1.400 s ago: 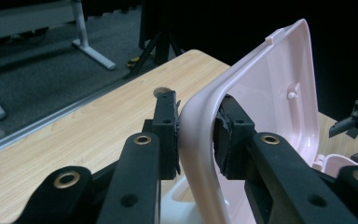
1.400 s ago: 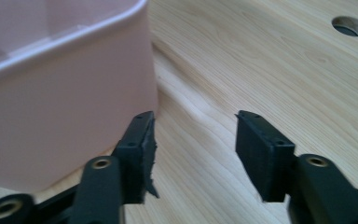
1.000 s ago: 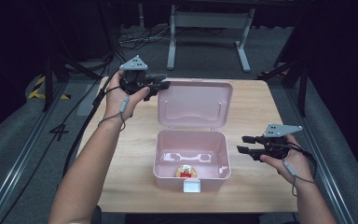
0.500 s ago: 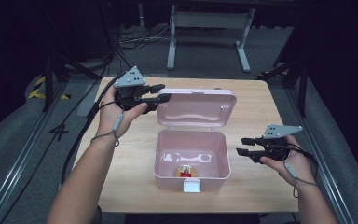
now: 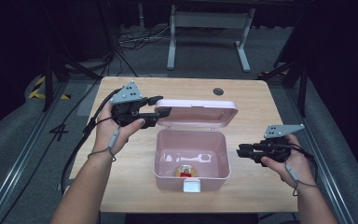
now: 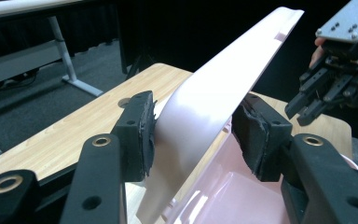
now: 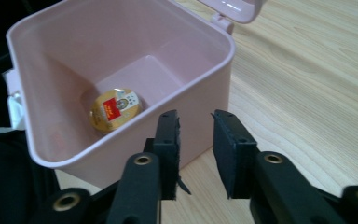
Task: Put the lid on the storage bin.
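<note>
A pink plastic box point(image 5: 168, 179) stands open in the middle of the wooden table point(image 5: 121, 163). On its floor lies a small round gold packet with a red label point(image 5: 185, 171) point(image 7: 115, 108). The hinged lid point(image 5: 200, 114) point(image 6: 214, 102) is tilted up from the back edge. My left gripper point(image 5: 164, 105) point(image 6: 196, 135) is shut on the lid's left end, a pad on each face. My right gripper point(image 5: 240, 150) point(image 7: 195, 140) hovers just right of the box wall point(image 7: 205, 84), open a little, with nothing between its pads.
A white latch point(image 5: 191, 186) sits on the box's front wall. The table has a round cable hole point(image 5: 218, 91) near its far edge. Bare wood lies to the left and right of the box. A metal stand point(image 5: 205, 28) and cables are on the floor beyond.
My left gripper has moved right onto the lid's left end and closed on it. The lid has swung up from lying back. The right gripper has barely moved.
</note>
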Available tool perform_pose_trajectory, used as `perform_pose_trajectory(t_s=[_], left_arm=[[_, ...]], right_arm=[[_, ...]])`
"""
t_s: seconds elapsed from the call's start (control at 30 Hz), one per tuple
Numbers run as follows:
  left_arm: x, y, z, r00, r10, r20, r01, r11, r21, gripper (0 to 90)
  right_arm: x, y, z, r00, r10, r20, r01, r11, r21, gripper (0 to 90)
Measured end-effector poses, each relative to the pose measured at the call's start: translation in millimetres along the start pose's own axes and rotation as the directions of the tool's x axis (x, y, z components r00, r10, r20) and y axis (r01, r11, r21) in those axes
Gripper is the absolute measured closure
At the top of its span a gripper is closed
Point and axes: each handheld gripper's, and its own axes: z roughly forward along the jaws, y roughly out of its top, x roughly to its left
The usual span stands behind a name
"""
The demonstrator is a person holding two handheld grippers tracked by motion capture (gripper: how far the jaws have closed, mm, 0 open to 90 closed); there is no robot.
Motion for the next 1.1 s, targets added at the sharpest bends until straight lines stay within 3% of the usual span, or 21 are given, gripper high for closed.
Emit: perform_pose_trajectory(t_s=[0.13, 0.4, 0.9, 1.0, 1.1], left_arm=[[-9.5, -5.4, -3.3, 0.9998, 0.017, -0.011, -0.017, 0.9998, -0.01, 48.3], [-17.5, -15.7, -8.7, 0.9999, 0.014, 0.0, -0.014, 0.9999, 0.0, 49.1], [-28.6, -26.0, -15.2, 0.9993, 0.037, -0.009, -0.036, 0.9967, 0.073, 42.6], [-29.4, -28.3, -15.2, 0.9994, 0.034, -0.003, -0.033, 0.996, 0.084, 41.0], [-31.3, -30.9, -14.7, 0.9987, 0.05, 0.002, -0.05, 0.9908, 0.126, 38.4]], right_arm=[[5.2, 4.4, -3.7, 0.9996, -0.026, 0.003, 0.026, 1.0, -0.007, 77.2], [14.2, 8.6, -5.0, 0.9983, -0.049, -0.03, 0.048, 0.998, -0.035, 80.3], [30.7, 15.2, -7.2, 0.9921, -0.079, -0.097, 0.07, 0.993, -0.1, 86.4], [32.5, 17.7, -7.7, 0.9923, -0.086, -0.09, 0.075, 0.99, -0.117, 90.0], [35.9, 20.5, -6.7, 0.9891, -0.098, -0.111, 0.083, 0.988, -0.132, 90.0]])
